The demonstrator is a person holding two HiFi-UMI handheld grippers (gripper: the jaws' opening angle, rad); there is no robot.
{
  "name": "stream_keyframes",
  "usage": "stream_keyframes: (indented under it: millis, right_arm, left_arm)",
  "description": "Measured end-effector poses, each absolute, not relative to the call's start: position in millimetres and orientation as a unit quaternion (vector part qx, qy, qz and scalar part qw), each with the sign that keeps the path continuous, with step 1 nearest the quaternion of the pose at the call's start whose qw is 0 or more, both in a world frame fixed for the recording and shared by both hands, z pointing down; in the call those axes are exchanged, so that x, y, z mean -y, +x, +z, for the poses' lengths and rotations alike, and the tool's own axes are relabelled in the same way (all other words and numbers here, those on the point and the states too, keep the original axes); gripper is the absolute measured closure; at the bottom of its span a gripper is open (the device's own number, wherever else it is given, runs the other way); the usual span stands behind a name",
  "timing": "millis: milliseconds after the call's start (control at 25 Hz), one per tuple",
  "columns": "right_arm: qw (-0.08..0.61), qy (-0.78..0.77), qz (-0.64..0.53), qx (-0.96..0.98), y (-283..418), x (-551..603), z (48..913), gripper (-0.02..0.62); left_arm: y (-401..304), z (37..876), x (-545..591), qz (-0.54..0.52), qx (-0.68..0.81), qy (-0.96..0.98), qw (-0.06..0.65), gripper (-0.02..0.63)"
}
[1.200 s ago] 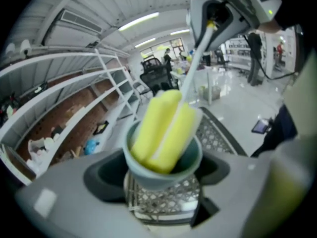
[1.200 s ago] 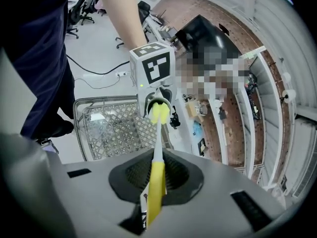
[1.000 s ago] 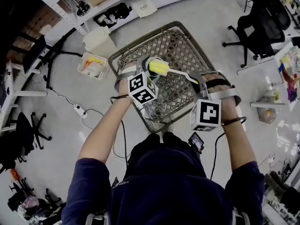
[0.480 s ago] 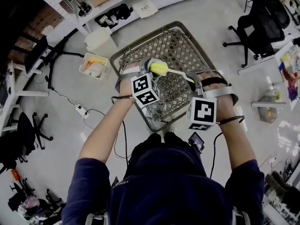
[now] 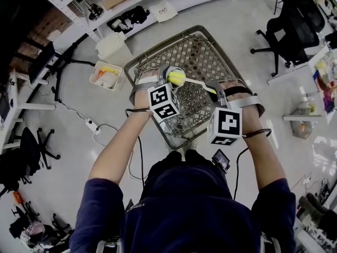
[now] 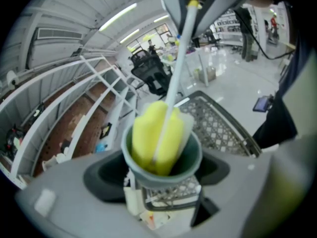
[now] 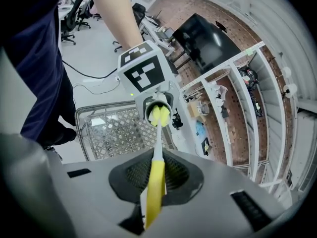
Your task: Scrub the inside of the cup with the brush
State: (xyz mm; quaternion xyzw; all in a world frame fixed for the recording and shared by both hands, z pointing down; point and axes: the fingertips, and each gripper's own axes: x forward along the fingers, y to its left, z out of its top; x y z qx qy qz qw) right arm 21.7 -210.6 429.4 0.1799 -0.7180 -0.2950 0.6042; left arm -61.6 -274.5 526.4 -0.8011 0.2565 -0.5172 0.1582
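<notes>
1 cup [image 6: 192, 158], clamped in the left gripper [image 6: 161, 176], holds the brush head [image 6: 151, 135]; right gripper [image 7: 154, 175] clamps the brush handle [image 7: 155, 190].

Dark navy short-sleeved top [image 5: 189, 210], sleeves ending above the elbows. Grey plastic left hand-held gripper [image 5: 169, 76] and right hand-held gripper [image 5: 215, 90] each carry a white cube with black square markers [image 5: 164, 101] and a curved grey band [image 5: 247, 103] around the hand. A thin black cable [image 5: 239, 175] trails from each wrist.
</notes>
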Motion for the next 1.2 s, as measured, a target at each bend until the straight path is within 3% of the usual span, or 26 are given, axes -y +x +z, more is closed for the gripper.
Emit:
stream_keyframes:
  millis: [1200]
  right_arm:
    - [0.555,0.204,-0.259,0.764,8.1,205.3,427.3,0.565]
  left_arm:
    - [-69.2,512.6,280.3,-0.525,-0.265,-0.789,0.177,0.218]
